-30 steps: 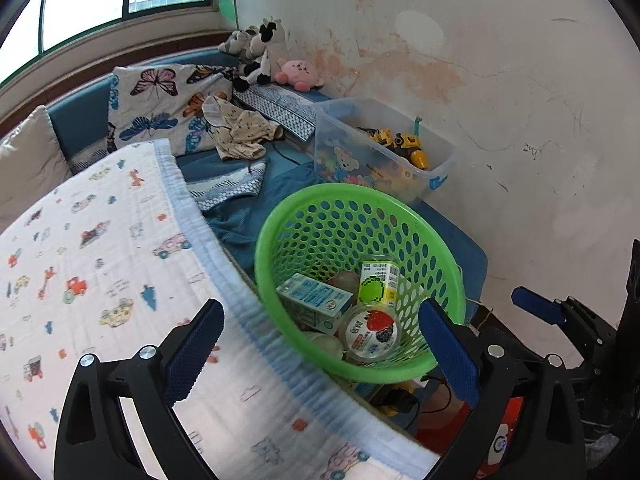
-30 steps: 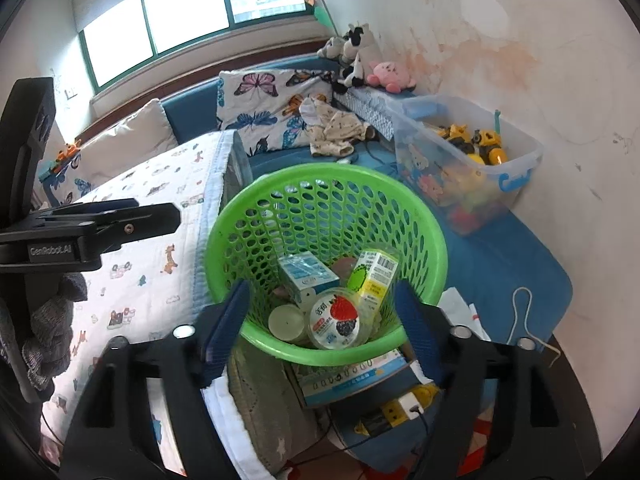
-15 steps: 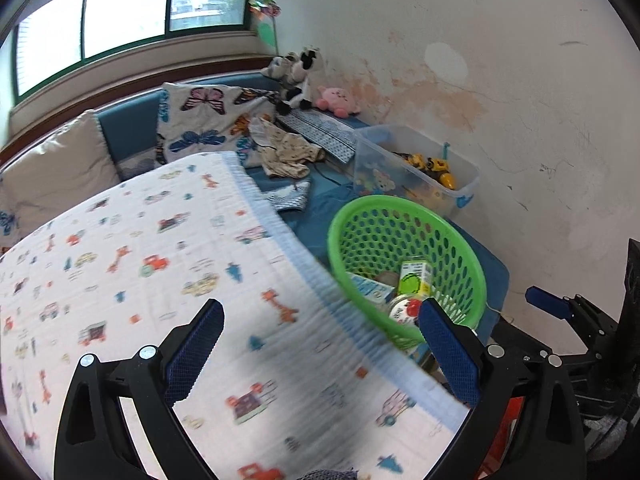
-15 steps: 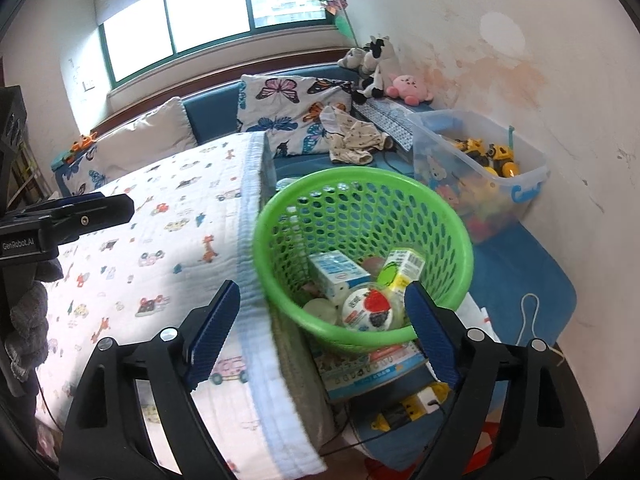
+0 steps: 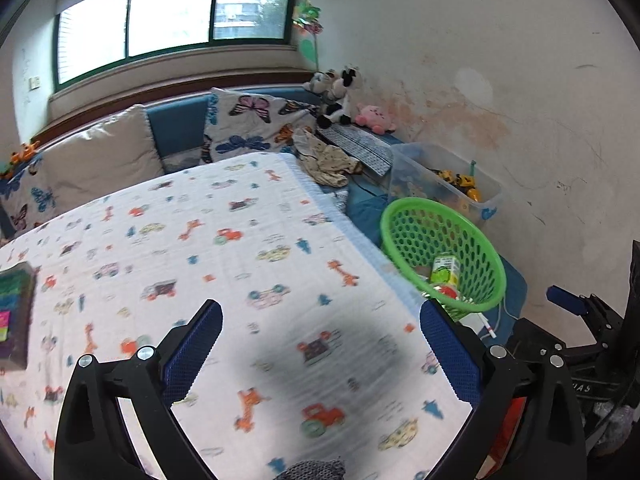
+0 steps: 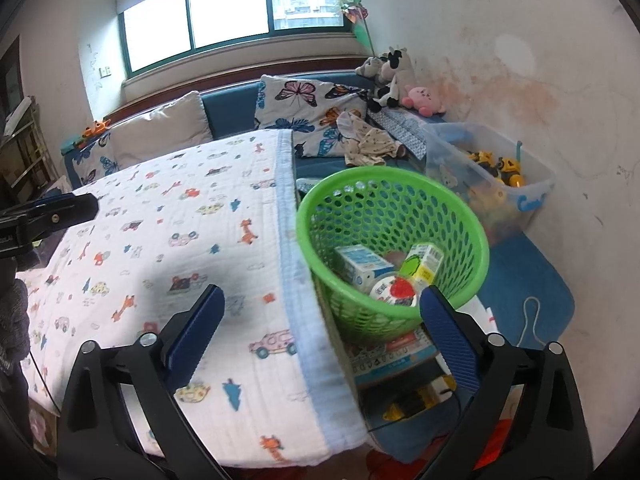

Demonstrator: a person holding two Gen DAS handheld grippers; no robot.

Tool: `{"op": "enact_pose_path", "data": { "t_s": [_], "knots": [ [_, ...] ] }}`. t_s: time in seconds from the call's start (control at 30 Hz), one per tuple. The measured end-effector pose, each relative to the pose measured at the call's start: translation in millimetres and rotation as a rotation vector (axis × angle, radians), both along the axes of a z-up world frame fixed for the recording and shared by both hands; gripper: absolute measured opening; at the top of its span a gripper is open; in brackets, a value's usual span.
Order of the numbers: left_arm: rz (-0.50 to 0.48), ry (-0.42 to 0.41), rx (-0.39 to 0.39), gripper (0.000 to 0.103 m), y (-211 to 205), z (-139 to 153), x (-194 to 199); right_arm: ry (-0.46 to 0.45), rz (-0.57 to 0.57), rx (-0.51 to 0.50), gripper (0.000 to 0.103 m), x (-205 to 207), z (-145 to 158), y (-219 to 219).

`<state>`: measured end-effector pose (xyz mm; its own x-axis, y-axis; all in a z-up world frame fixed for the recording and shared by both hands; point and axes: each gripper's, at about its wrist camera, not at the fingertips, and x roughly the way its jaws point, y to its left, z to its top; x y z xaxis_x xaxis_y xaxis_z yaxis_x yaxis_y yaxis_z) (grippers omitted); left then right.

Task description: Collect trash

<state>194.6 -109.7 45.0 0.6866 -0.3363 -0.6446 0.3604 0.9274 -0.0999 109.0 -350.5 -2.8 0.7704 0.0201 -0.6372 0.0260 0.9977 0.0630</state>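
A: Claws nearest: the right claw (image 6: 320,332) has just been spreading its jaws and stands released with nothing between them; the left claw (image 5: 320,344) is released too, over the patterned blanket (image 5: 240,248).

B: And the trash?

A: Beyond the blanket's edge, cartons and a yogurt cup (image 6: 394,292) lie in the green basket (image 6: 384,196).

B: Risk?

A: My guess: the basket perches on stacked boxes (image 6: 390,354), so a careless drop could tip it.
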Motion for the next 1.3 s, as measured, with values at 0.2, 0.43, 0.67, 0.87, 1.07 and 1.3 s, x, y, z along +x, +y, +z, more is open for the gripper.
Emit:
{"op": "enact_pose_path", "data": {
  "t_s": [0.2, 0.43, 0.67, 0.87, 1.07, 1.3],
  "knots": [
    [0.084, -0.009, 0.007, 0.096, 36.9, -8.6, -19.1, 0.002, 0.02, 0.022, 0.099, -8.5, -4.7, 14.2],
    [0.164, -0.019, 0.017, 0.096, 66.9, -17.8, -41.0, -0.024, 0.046, 0.03, 0.099, -19.3, -4.3, 35.1],
    [0.232, -0.05, 0.013, 0.096, 84.4, -18.5, -62.5, -0.038, 0.076, 0.021, 0.099, -23.9, -4.3, 55.5],
    [0.263, -0.098, 0.079, 0.096, 86.4, -18.4, -77.4, -0.049, 0.099, 0.019, 0.099, -27.5, -5.8, 67.7],
    [0.293, -0.108, 0.092, 0.096, 93.5, -23.2, -88.7, -0.057, 0.109, 0.018, 0.099, -29.3, -7.8, 73.5],
    [0.33, -0.11, 0.092, 0.096, 101.9, -26.1, -94.2, -0.065, 0.125, 0.011, 0.099, -30.3, -8.1, 78.7]
  ]
}}
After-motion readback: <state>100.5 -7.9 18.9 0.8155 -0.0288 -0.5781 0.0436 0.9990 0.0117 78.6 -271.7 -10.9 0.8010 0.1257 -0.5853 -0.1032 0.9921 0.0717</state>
